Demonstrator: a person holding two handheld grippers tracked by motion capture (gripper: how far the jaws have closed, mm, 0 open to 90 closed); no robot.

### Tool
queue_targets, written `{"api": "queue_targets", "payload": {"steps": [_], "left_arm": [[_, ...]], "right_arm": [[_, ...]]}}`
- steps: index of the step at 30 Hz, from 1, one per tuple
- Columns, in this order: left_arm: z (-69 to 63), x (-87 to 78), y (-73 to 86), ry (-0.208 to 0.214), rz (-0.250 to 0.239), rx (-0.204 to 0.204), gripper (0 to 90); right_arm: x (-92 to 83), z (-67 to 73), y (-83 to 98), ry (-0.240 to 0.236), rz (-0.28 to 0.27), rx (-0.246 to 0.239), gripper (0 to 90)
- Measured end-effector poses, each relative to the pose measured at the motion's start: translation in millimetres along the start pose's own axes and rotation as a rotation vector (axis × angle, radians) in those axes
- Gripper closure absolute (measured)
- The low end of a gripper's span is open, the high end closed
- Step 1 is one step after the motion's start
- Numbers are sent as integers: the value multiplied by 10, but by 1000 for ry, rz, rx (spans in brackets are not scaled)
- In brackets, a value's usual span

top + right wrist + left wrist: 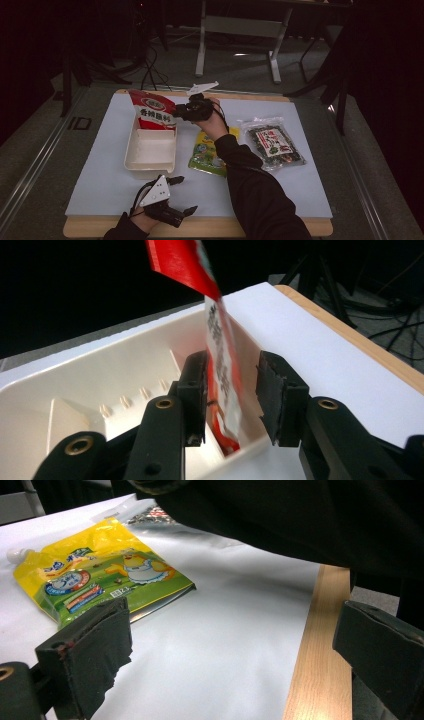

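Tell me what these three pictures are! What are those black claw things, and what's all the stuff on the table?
A person holds a squeeze-claw, called a gripper, in each hand. One picture looks down from above; the other two come from small cameras riding on the claws. On the white table cover lie a white tray, a yellow pouch and a clear bag of dark food. A red bag stands on edge in the tray, between the right gripper's jaws, which are apart and not squeezing it. The left gripper rests open near the table's front edge, holding nothing.
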State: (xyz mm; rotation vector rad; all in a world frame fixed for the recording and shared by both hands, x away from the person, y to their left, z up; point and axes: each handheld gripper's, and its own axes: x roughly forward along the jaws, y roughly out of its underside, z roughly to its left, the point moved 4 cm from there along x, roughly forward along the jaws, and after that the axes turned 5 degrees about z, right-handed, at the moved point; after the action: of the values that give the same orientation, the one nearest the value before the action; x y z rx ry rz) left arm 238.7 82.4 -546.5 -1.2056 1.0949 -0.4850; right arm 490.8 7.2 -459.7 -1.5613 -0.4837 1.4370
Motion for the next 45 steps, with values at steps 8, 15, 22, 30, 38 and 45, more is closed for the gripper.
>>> {"api": "queue_targets", "payload": {"steps": [8, 15, 22, 30, 38, 45], "left_arm": [[-14, 11, -12, 6, -2, 4, 34], [-33, 15, -21, 15, -2, 13, 34], [-36, 23, -19, 16, 1, 15, 35], [-28, 37, -5, 17, 5, 9, 34], [-35, 51, -2, 22, 8, 10, 34], [-29, 55, -2, 22, 8, 8, 34]], "right_arm": [[-253, -26, 170, 36, 16, 13, 644], [-538, -44, 354, 80, 29, 5, 644], [-904, -114, 504, 131, 29, 11, 644], [-1462, -360, 723, 224, 3, 49, 644], [-1899, -621, 1004, 305, -12, 108, 658], [-2177, -852, 1336, 393, 19, 170, 730]]}}
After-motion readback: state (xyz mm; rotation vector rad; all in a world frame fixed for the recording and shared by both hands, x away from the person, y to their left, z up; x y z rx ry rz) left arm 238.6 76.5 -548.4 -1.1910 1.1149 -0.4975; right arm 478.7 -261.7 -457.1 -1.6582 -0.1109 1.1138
